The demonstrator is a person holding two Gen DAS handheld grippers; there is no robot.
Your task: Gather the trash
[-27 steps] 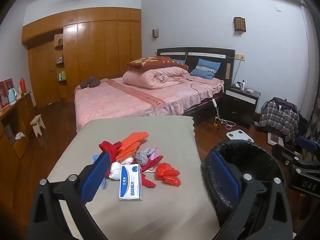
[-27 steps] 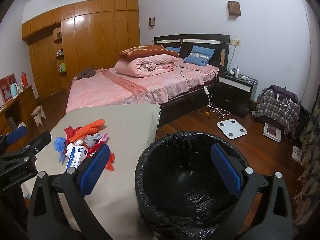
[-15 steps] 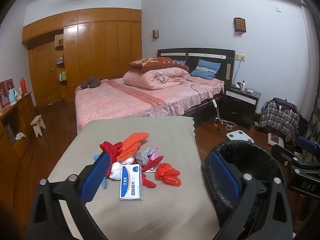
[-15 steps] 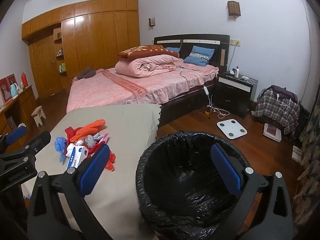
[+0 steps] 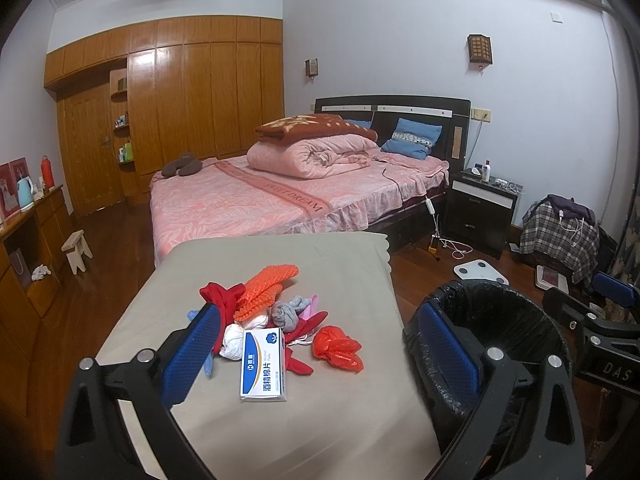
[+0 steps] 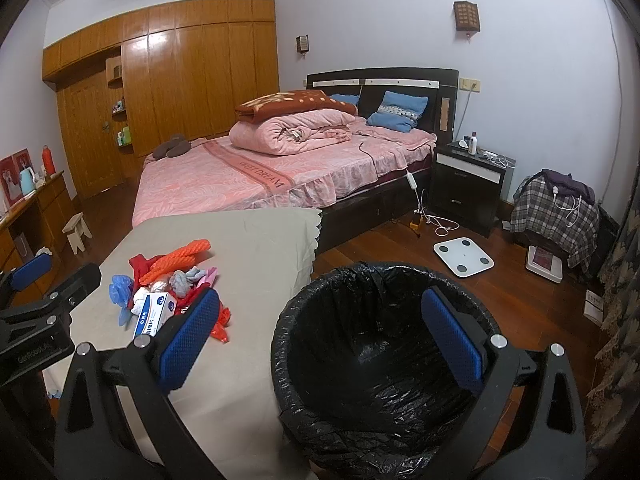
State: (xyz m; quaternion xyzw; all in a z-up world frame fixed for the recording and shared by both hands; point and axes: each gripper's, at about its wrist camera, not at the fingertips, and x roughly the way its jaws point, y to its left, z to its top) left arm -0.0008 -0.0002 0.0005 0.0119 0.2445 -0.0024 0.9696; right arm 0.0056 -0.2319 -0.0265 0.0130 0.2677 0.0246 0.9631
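Table: one, grey-beige cloth on it, lower centre of the left wrist view, lower left of the right wrist view.
Trash pile: one heap, centre of the table; lower centre in the left view, left of centre in the right view.
Blue crumpled bag: one, leftmost piece of the heap in the right view.
Red cloth: one, at the heap's upper left.
Orange knitted piece: one, on top; long axis runs lower left to upper right.
White wad: one, just left of the box.
Box: one, white and blue, lying flat at the heap's near edge; long axis runs roughly top to bottom of the left view, label end toward the lens.
Grey wad: one, middle of the heap.
Red plastic bag: one, crumpled, just right of the box.
Bin: one, black liner, on the floor just right of the table; lower centre-right in the right view.
Left gripper: jaws spread wide, nothing between the pads; box and heap lie beyond them.
Right gripper: jaws spread wide, nothing gripped; bin mouth seen between them.
Bed: one, pink cover, centre of the frame behind the table.
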